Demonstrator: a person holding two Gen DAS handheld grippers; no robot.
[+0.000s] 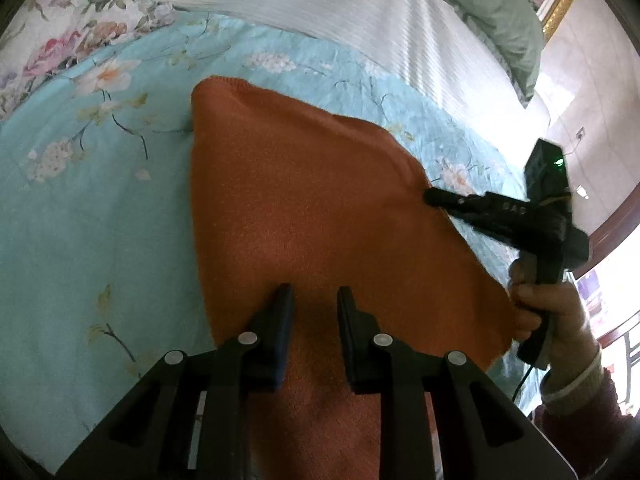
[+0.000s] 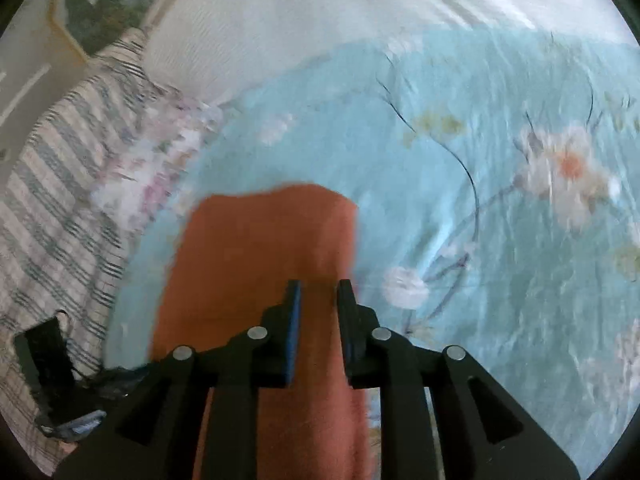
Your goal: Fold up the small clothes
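Left gripper (image 1: 316, 300): the two black fingers stand parted, with orange fabric showing in the gap between them. Whether the pads (image 1: 285, 320) pinch the fabric cannot be told from the left wrist view; the fingers hang over the near part of the cloth.

Right gripper (image 2: 318, 294): the fingers are parted by a narrow gap, and the orange fabric runs up through that gap from below. The blue pad (image 2: 294, 332) on the inner face of one finger lies against the fabric. A firm grip cannot be confirmed; the right wrist view is motion-blurred.

Right gripper, seen from the left wrist view (image 1: 436, 197): its tips appear drawn together at the right edge of the cloth, touching it.

Right hand (image 1: 540, 304): wrapped around the gripper handle, just beside the cloth's right corner; a knitted cuff covers the wrist.

Orange cloth (image 1: 312, 200): a small knitted garment, spread on the bed, with its far corner pointing away from the left gripper and its near part lifted toward both grippers.

Blue floral sheet (image 1: 100, 200): lies under the cloth, slightly wrinkled.

White ribbed cover (image 1: 360, 0): beyond the sheet, at the far side.

Striped fabric (image 2: 52, 208): at the left of the right wrist view, beside the sheet.
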